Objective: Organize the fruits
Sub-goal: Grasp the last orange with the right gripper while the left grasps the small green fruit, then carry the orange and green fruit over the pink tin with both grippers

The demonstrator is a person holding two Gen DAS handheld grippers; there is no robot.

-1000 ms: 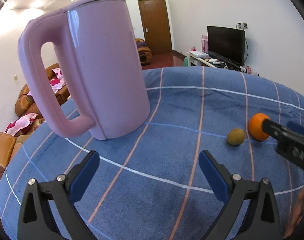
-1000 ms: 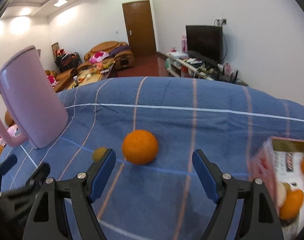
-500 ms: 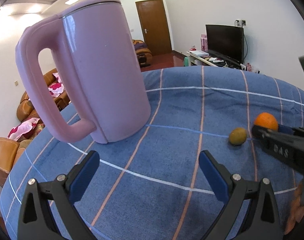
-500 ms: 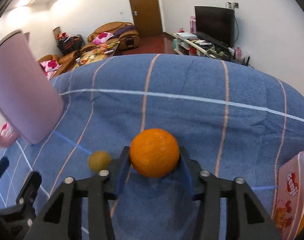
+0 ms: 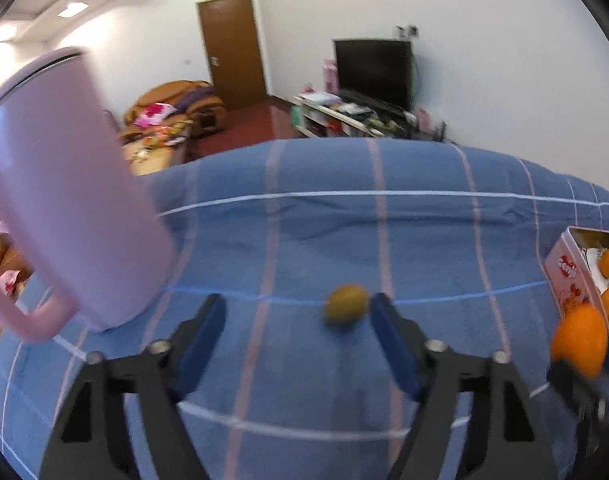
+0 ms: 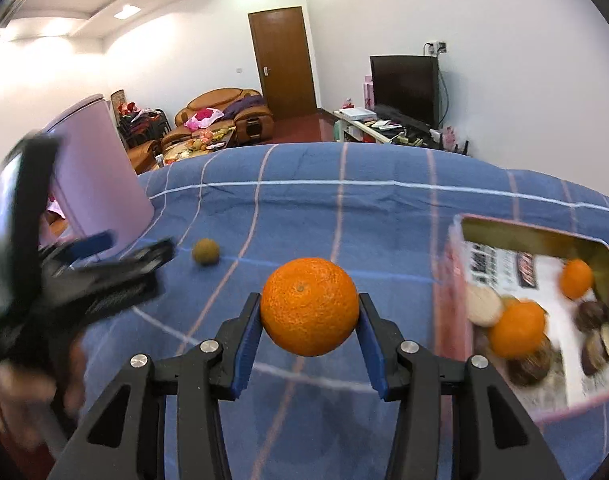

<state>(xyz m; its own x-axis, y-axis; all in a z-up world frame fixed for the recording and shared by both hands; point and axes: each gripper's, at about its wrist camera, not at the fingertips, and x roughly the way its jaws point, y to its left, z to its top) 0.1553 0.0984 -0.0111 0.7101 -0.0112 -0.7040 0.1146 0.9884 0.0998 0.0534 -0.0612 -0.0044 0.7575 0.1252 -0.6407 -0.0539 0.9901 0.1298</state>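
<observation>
**A:** Status on the right hand-held gripper [image 6: 309, 354]?

**B:** Pinching the orange [image 6: 310, 306], one blue pad on each side. Fruit is clear of the blue checked cloth [image 6: 384, 216], held above it. Jaws closed on it within the last second.

**A:** Where's the box?

**B:** Pink fruit box [image 6: 456, 280] sits just right of the held orange, open top, on the worktop. Inside: two more oranges, some dark round fruits and pale ones. Can't identify those exactly.

**A:** Left hand-held gripper [image 5: 298, 340]?

**B:** Jaws have just been closing, now partly spread. Small green-brown fruit [image 5: 346, 309] lies on the cloth at the tip of the right-side finger. It looks to be touching the inner face of that pad; the other pad is well apart from it. Not gripped. Frame is motion-blurred, so contact is uncertain.

**A:** Anything else on the worktop?

**B:** Pink kettle [image 5: 64, 200] upright at far left, handle towards the camera. From the right wrist view the small fruit [image 6: 205, 251] sits between kettle [image 6: 100, 176] and orange, left hand-held gripper [image 6: 124, 256] next to it.
</observation>
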